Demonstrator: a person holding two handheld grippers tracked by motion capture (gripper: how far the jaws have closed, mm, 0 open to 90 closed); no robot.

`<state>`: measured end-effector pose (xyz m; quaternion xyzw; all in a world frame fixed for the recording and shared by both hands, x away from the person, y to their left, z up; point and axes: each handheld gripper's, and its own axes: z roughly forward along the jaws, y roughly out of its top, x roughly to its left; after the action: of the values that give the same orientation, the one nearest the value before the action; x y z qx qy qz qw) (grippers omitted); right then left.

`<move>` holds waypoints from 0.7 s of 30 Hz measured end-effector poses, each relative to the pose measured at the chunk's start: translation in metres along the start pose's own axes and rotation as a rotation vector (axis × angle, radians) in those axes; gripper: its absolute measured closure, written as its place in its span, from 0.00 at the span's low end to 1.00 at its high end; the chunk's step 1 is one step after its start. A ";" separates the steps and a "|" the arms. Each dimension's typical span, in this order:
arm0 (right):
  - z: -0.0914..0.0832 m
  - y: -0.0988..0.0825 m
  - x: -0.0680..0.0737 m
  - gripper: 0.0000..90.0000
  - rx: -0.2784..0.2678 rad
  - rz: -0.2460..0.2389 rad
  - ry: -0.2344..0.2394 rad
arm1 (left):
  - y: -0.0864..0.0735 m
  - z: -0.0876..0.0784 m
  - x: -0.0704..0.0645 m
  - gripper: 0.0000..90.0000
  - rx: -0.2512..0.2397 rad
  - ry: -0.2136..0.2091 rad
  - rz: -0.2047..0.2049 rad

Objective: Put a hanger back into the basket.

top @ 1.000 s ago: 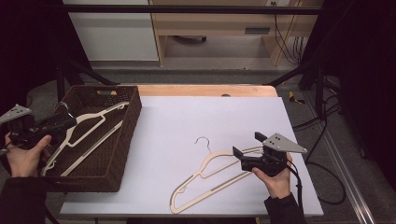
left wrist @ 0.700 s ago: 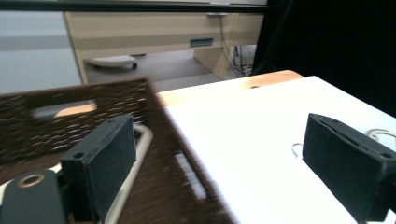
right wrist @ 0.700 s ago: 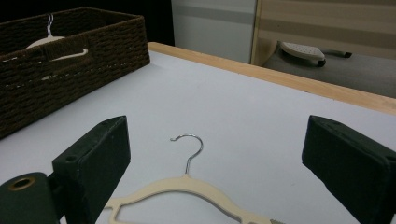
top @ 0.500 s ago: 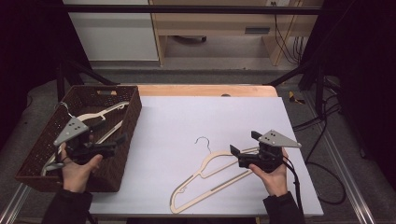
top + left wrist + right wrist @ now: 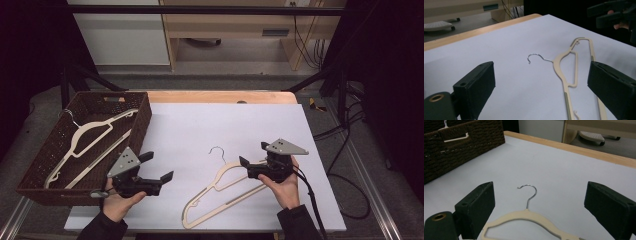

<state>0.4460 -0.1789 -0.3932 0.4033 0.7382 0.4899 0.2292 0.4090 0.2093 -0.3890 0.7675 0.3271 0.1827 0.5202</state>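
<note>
The cream plastic clothes hanger with a thin silver wire hook lies flat on the white table sheet, hook pointing toward twelve o'clock. My right gripper hovers over its shoulder, jaws spread, grasping nothing. My left gripper, at nine o'clock of the hanger, has just been opening, with nothing between its jaws.

1. The left gripper sits at seven o'clock in the high view, its jaws spread wide with nothing between them, pointing toward three o'clock.
2. The left hand grips the tool from beneath, forearm entering from six o'clock.
3. The right gripper sits at four o'clock, jaws parted and aimed toward nine o'clock.
4. The right hand cradles its body, cable trailing toward five o'clock.
</note>
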 end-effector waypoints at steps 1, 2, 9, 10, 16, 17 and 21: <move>0.002 -0.001 0.001 0.11 0.005 0.001 -0.002 | -0.003 0.004 -0.001 0.09 0.012 -0.011 -0.007; 0.005 -0.002 0.001 0.11 0.012 -0.004 -0.003 | -0.006 0.008 -0.003 0.09 0.026 -0.018 -0.008; 0.027 -0.007 0.006 0.17 0.075 -0.017 -0.004 | -0.021 0.024 -0.006 0.09 0.074 -0.038 -0.002; 0.030 -0.007 0.007 0.18 0.078 -0.026 0.004 | -0.022 0.024 -0.005 0.09 0.073 -0.041 -0.010; 0.051 -0.004 0.012 0.25 0.131 -0.005 0.002 | -0.028 0.029 -0.004 0.09 0.099 -0.060 -0.005; 0.055 -0.002 0.013 0.26 0.142 0.006 -0.004 | -0.029 0.030 -0.004 0.09 0.104 -0.066 0.004; 0.077 0.002 0.016 0.33 0.197 -0.007 -0.029 | -0.032 0.032 -0.007 0.09 0.125 -0.077 0.027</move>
<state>0.4940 -0.1245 -0.4227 0.4282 0.7809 0.4082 0.2008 0.4141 0.1904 -0.4311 0.8092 0.3074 0.1392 0.4809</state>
